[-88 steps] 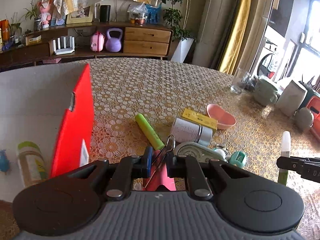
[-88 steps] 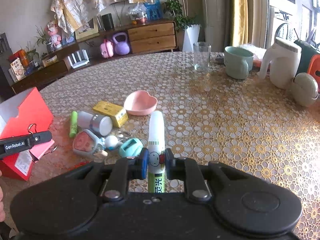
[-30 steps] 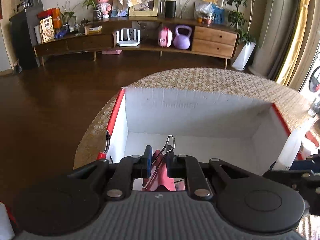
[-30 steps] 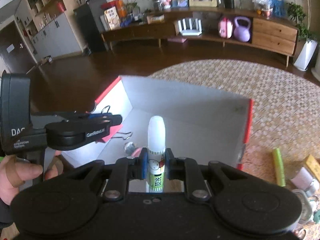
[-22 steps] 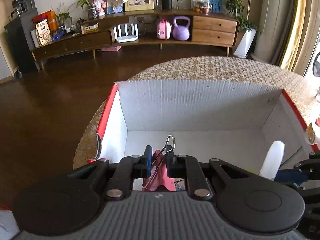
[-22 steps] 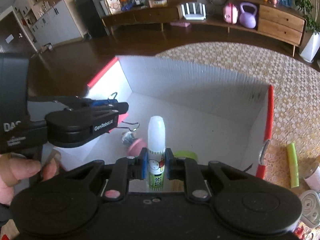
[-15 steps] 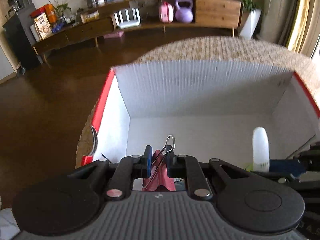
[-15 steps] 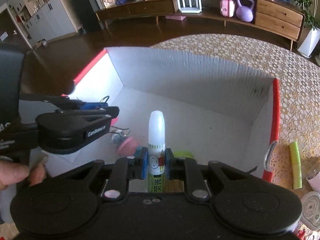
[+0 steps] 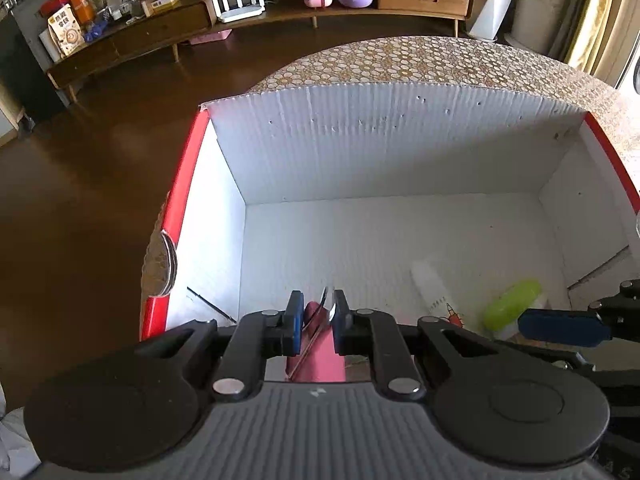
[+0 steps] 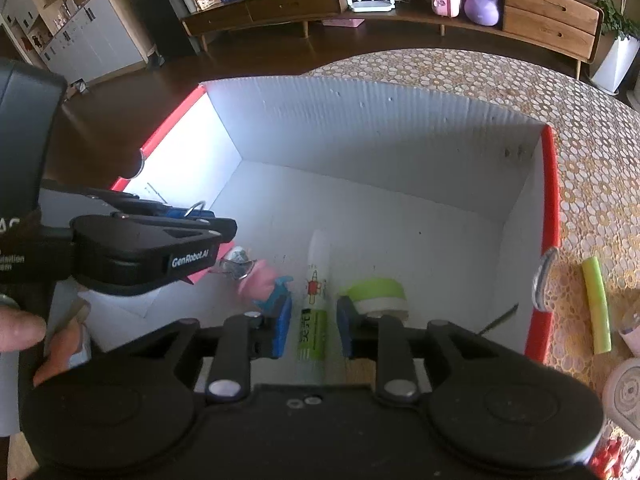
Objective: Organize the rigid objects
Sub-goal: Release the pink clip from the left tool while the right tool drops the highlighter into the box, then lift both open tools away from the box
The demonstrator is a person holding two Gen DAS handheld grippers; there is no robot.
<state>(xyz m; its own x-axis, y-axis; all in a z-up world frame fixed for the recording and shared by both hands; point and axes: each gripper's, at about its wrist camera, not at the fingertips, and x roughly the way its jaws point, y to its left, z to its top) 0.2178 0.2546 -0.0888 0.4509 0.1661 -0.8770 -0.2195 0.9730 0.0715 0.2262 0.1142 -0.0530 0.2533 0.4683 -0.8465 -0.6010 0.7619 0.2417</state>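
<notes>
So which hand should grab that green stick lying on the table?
Right. The right gripper is open and empty, and the green stick lies beyond the right wall of the box. The left gripper is shut on a pink clip.

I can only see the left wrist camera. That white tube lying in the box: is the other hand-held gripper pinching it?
Observer: No. The right wrist view shows the right hand-held gripper open, with a gap on each side of the white tube.
Visitor: Is anything in the box hidden under my gripper?
Observer: Yes. A small pink and blue item, too blurred to name, lies on the floor of the box below the left hand-held gripper, which grips a pink clip.
Visitor: Is anything lying outside the box?
Observer: A green stick lies on the table, to the right of the box.
</notes>
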